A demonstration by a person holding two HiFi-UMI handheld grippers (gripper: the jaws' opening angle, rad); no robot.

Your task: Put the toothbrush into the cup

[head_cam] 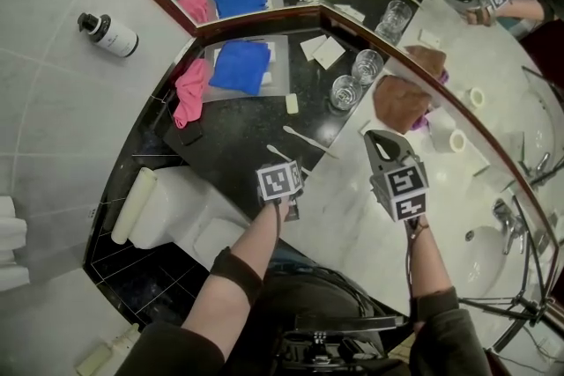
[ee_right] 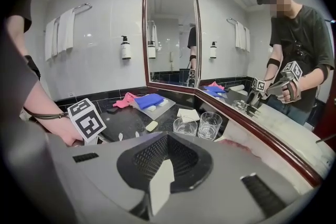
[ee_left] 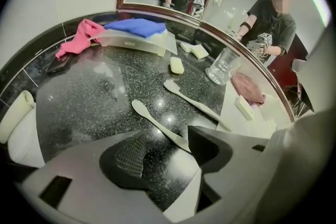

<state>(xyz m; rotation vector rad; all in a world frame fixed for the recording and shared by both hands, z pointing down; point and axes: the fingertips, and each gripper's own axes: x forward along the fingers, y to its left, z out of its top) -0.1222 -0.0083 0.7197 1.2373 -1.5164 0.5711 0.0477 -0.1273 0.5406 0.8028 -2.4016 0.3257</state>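
A pink cloth (head_cam: 188, 92) lies beside a tray (head_cam: 278, 82) bearing a blue cloth (head_cam: 240, 66).

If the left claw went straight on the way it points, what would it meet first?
Probably the nearer toothbrush, lying on the black counter just ahead of the open left claw; depth is uncertain.

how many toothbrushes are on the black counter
2. The near toothbrush has its handle end between the jaws of the open left gripper; the far toothbrush lies beyond it, nearer the glasses. None seems hidden.
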